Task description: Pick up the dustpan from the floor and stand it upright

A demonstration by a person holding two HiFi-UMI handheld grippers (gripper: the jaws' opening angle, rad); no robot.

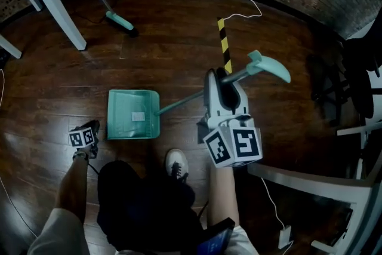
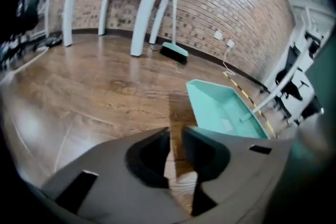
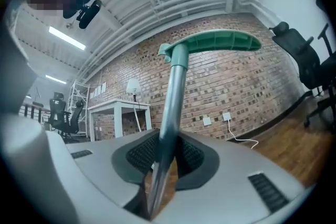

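The teal dustpan's pan [image 1: 132,114] lies open side up on the dark wood floor. Its grey pole [image 1: 179,103] slants up to the right and ends in a curved green grip [image 1: 271,65]. My right gripper [image 1: 225,83] is shut on the pole, just below that grip. The right gripper view shows the pole [image 3: 170,113] pinched between the ribbed pads, with the green grip [image 3: 215,42] above. My left gripper [image 1: 86,137] hangs low, just left of the pan and apart from it. In the left gripper view the left gripper [image 2: 176,136] has a narrow gap with only floor between its jaws, and the pan [image 2: 226,110] lies ahead to the right.
A broom head [image 1: 121,22] rests on the floor at the back, beside white table legs [image 1: 54,3]. Yellow-black tape [image 1: 224,45] and a white cable [image 1: 250,3] lie behind the dustpan. An office chair [image 1: 358,68] and a white table [image 1: 316,179] stand to the right. The person's shoe [image 1: 176,163] is near the pan.
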